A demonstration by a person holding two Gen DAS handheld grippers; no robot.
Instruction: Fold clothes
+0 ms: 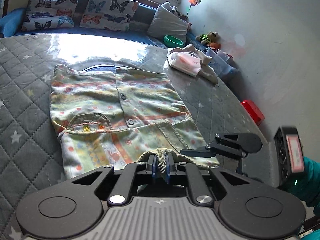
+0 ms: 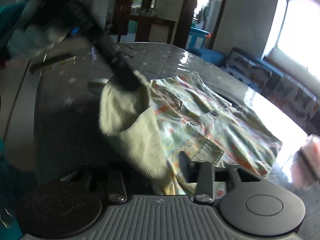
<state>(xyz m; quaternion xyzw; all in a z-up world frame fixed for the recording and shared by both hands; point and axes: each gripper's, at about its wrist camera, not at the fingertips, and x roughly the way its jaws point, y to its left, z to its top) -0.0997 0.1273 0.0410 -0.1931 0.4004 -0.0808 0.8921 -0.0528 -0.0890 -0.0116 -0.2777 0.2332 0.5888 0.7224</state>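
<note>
Window glare, blurred right view

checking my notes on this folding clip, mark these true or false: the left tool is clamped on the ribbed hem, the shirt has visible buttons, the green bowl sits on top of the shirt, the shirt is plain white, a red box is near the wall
1. The left tool is clamped on the ribbed hem. True.
2. The shirt shows buttons. True.
3. The green bowl sits on the shirt. False: it is far behind it, by the grey pillow.
4. The shirt is plain white. False: it has a colourful striped and dotted print.
5. A red box lies near the wall. True.
</note>
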